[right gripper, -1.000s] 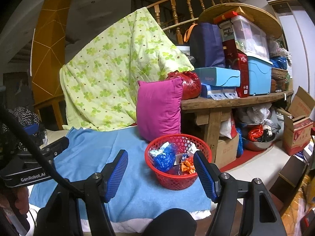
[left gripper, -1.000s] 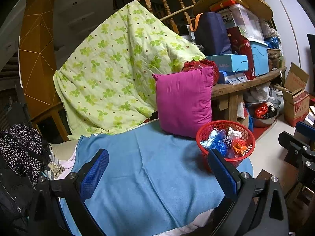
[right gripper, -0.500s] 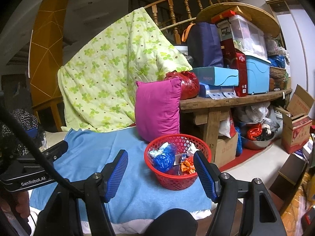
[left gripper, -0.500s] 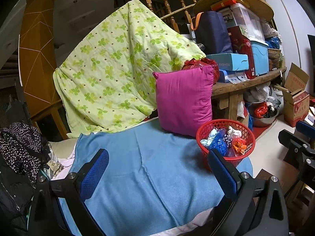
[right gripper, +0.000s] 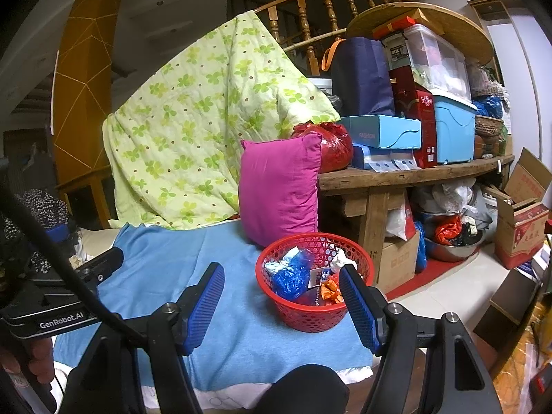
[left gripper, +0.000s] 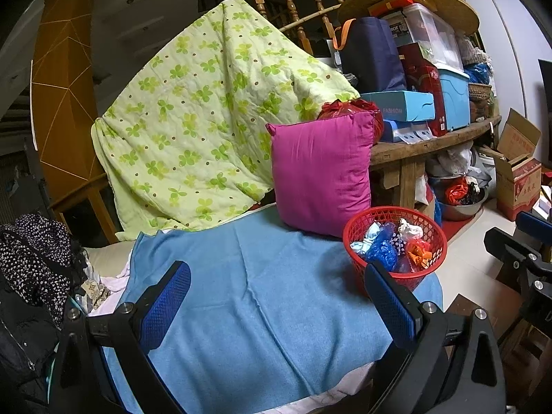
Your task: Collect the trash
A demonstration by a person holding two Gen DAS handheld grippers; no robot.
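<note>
A red mesh basket (left gripper: pixel 427 269) (right gripper: pixel 307 317) stands on the right end of a blue blanket (left gripper: pixel 248 296) (right gripper: pixel 162 276). It holds crumpled trash: a blue plastic bag (right gripper: pixel 289 276), white paper (left gripper: pixel 408 229) and an orange wrapper (right gripper: pixel 329 288). My left gripper (left gripper: pixel 276 303) is open and empty, held above the blanket to the left of the basket. My right gripper (right gripper: pixel 281 303) is open and empty, just in front of the basket. The left gripper's body also shows in the right wrist view (right gripper: pixel 58 303).
A magenta pillow (left gripper: pixel 321 172) leans behind the basket, with a green clover quilt (left gripper: pixel 207 110) draped over a railing. A wooden bench (right gripper: pixel 396 176) at right carries boxes and bags. Cardboard boxes (right gripper: pixel 524 214) and a metal bowl (right gripper: pixel 452 245) sit on the floor. Dark clothes (left gripper: pixel 31 269) lie at left.
Both views have shifted slightly, as if the grippers drifted a little. Both grippers stay open and empty, and the basket has not moved.
</note>
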